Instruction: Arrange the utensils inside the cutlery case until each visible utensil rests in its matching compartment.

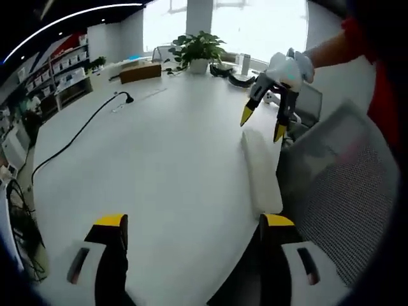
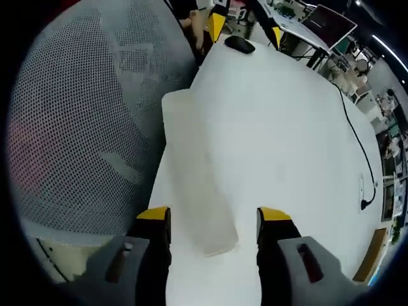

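- right tongs (image 2: pixel 213 226) open, jaws straddling the near end of a translucent cutlery case (image 2: pixel 194 175) on the white worktop (image 2: pixel 287 127)
- left tongs (image 1: pixel 191 233) open above the worktop
- mesh chair (image 2: pixel 83 115) beside the case

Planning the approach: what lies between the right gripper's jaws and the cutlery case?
Nothing: in the right gripper view, the cutlery case already reaches between the open right hand-held gripper.

Cutlery case (image 2: pixel 194 172) contents perhaps hidden
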### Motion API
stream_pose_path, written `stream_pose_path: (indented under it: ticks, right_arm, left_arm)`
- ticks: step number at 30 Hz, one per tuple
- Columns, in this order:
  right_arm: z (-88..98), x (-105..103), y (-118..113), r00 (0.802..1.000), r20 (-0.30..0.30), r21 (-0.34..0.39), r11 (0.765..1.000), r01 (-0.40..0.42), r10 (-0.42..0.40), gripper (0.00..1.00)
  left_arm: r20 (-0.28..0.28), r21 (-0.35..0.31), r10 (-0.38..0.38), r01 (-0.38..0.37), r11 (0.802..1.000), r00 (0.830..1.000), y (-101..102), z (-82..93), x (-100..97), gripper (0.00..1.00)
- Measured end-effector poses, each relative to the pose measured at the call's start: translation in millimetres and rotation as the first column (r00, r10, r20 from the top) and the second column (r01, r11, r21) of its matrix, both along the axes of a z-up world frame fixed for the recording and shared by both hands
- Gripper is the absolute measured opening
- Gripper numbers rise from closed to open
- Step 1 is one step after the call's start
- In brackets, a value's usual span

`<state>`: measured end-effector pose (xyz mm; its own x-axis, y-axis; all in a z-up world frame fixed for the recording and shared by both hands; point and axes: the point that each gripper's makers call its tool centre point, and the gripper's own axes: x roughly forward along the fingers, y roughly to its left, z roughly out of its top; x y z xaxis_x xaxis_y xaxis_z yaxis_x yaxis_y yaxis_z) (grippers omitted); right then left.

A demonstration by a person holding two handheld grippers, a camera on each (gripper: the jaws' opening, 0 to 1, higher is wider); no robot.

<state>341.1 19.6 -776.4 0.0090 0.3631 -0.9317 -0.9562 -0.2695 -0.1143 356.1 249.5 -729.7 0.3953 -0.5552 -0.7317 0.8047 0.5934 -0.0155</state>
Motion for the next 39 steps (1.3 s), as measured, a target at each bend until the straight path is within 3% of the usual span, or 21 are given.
stream_pose_path:
  ticks: [6, 19, 21, 26, 28, 32, 34, 35, 37, 39]
  right_arm:
    - [-3.6, 0.9, 5.5, 1.0, -0.001, -0.013, 1.0, -0.025, 0.025, 0.5]
    - [-41.0, -5.2, -3.5, 0.994, -0.005, -0.127, 0.986, -0.11, 0.11, 0.37]
    - [-43.4, -5.0, -4.9, 0.993, 0.002, -0.116, 0.987, -0.113, 0.114, 0.38]
    - [-42.7, 5.4, -7.8, 0.997, 0.008, -0.111, 0.991, -0.08, 0.081, 0.37]
    - [-42.3, 12.0, -10.2, 0.999, 0.008, -0.114, 0.992, -0.05, 0.051, 0.37]
    - [-41.5, 25.5, -15.6, 1.0, 0.017, -0.103, 0.995, 0.005, -0.003, 0.37]
    - [-40.9, 29.7, -17.3, 1.0, 0.017, -0.088, 0.996, 0.023, -0.022, 0.37]
    - [-40.9, 32.2, -18.4, 0.999, 0.017, -0.082, 0.996, 0.033, -0.031, 0.37]
    - [-40.8, 40.6, -22.7, 0.998, 0.024, -0.082, 0.994, 0.066, -0.065, 0.37]
    - [-41.0, 48.7, -28.7, 0.994, 0.032, -0.083, 0.991, 0.109, -0.107, 0.36]
  left_arm:
    - [-0.004, -0.023, 0.021, -0.021, 1.0, 1.0, 0.2, 1.9, -3.4, 0.87]
    - [-0.018, -0.043, 0.046, -0.046, 0.998, 0.999, -3.9, 7.5, -16.1, 0.84]
    - [-0.031, -0.057, 0.053, -0.055, 0.997, 0.998, -4.2, 7.3, -17.6, 0.84]
    - [-0.051, -0.072, 0.084, -0.088, 0.994, 0.995, -3.3, 6.2, -13.9, 0.8]
    - [-0.086, -0.108, 0.122, -0.131, 0.985, 0.989, -6.3, 8.0, -11.2, 0.78]
    - [-0.088, -0.119, 0.128, -0.138, 0.983, 0.988, -10.4, 12.9, -4.0, 0.73]
    - [-0.133, -0.158, 0.148, -0.169, 0.973, 0.98, -16.5, 13.8, -3.5, 0.71]
    - [-0.19, -0.184, 0.166, -0.201, 0.962, 0.968, -20.3, 12.4, -4.5, 0.7]
    - [-0.242, -0.223, 0.189, -0.244, 0.944, 0.952, -25.2, 11.6, -1.7, 0.65]
    - [-0.328, -0.273, 0.211, -0.306, 0.912, 0.921, -32.1, 10.9, 1.5, 0.59]
